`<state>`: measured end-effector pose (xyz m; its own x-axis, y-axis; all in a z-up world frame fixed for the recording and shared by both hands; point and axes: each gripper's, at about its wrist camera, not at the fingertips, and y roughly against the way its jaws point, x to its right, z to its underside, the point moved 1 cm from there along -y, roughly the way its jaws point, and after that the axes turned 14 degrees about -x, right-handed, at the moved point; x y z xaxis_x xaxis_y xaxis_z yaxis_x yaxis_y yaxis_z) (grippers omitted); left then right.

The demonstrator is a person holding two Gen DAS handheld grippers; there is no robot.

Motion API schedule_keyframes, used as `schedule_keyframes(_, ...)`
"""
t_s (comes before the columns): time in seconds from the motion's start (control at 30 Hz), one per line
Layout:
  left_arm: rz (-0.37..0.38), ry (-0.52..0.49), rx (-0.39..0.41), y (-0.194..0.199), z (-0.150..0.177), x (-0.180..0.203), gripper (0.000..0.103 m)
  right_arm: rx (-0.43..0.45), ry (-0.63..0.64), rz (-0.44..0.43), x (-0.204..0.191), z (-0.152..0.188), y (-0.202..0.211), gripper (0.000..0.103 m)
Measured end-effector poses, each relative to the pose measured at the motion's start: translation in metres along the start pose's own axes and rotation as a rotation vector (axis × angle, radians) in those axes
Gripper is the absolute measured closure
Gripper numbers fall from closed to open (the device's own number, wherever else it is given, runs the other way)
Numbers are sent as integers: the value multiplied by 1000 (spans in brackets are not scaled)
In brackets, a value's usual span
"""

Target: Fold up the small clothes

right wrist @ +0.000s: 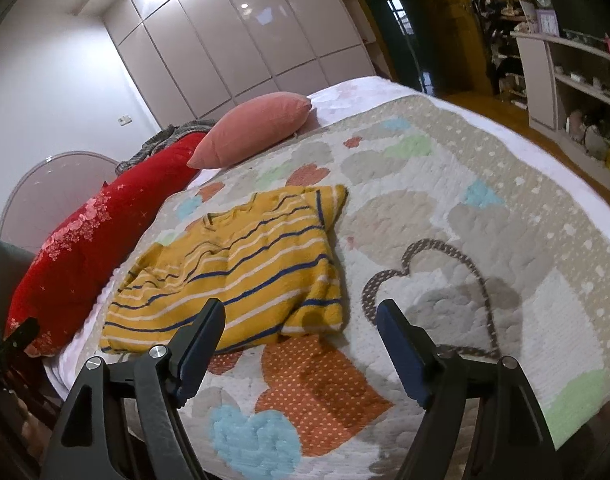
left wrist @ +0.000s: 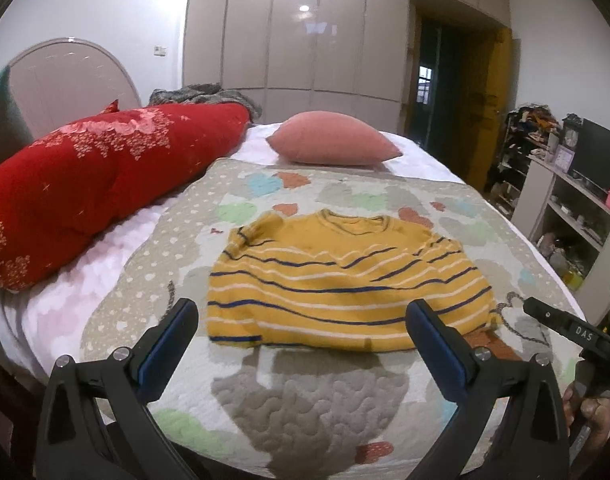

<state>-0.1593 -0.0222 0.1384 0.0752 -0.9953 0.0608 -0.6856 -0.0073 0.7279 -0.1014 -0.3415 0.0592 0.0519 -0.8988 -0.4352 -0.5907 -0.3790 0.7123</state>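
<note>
A small yellow shirt [left wrist: 337, 280] with blue and white stripes lies flat on the quilt [left wrist: 317, 396], neck hole away from me, its lower hem nearest. My left gripper [left wrist: 301, 320] hovers open just short of that hem, nothing between its fingers. In the right wrist view the same shirt [right wrist: 233, 272] lies to the left, and my right gripper [right wrist: 301, 320] stands open over the shirt's near right corner without gripping it. The right gripper's finger [left wrist: 561, 320] shows at the right edge of the left wrist view, held by a hand [left wrist: 589, 416].
A long red flowered bolster [left wrist: 97, 184] lies along the bed's left side, and a pink pillow [left wrist: 333, 140] sits at the far end. Wardrobe doors [left wrist: 297, 40] stand behind. Shelves [left wrist: 577, 208] full of clutter line the right wall past the bed edge.
</note>
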Motion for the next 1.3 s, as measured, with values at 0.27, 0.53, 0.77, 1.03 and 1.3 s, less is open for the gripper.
schedule_keyframes(0.27,-12,18,-14,-9,0,-5,0,-13,39,15,-11,2,-8,20)
schedule_keyframes(0.53,7,31,-48,-23,8,-11,0,-48,63,31,-18,8,-17,20)
schedule_keyframes(0.77,-32,75,-66,-16,21,-32,0,-77,124,42,-41,17,-24,20)
schedule_keyframes(1.03,-36,138,-61,-6,22,-51,0,-121,187,32,-62,26,-34,20)
schedule_keyframes(1.3,-53,122,-35,0,15,-38,0,-133,190,11,-52,30,-27,20)
